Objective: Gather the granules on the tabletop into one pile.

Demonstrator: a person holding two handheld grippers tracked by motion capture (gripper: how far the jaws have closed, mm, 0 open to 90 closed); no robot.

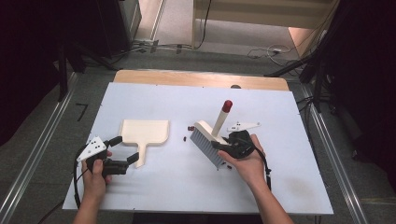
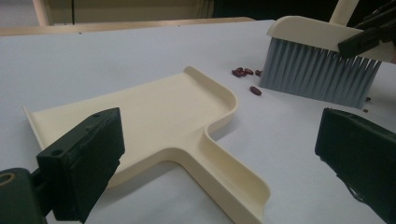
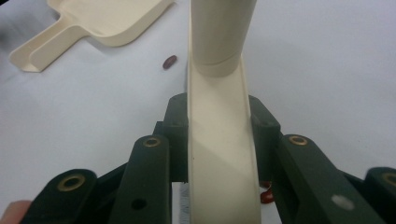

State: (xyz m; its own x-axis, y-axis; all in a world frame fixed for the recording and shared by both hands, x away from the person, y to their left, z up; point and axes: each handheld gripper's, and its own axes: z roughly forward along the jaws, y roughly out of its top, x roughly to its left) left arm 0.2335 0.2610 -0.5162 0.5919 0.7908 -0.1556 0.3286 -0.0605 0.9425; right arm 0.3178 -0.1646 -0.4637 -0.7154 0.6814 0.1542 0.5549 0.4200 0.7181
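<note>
Brush [image 3: 219,140] bristles hidden beneath its clamped back; beans [image 2: 243,72] small.

We record a left gripper [image 1: 122,149] and a right gripper [image 1: 223,143], both matt black and angular, each carrying a grey three-cornered plate drilled with small holes. A black cable loops from each gripper towards 6 o'clock. On the right gripper we note brass-ringed pivot holes on the linkage arms and one pale scuff mark. The left fingers [image 2: 81,163] are blocky, with small screw holes. Both forearms are bare, without sleeves.
</note>
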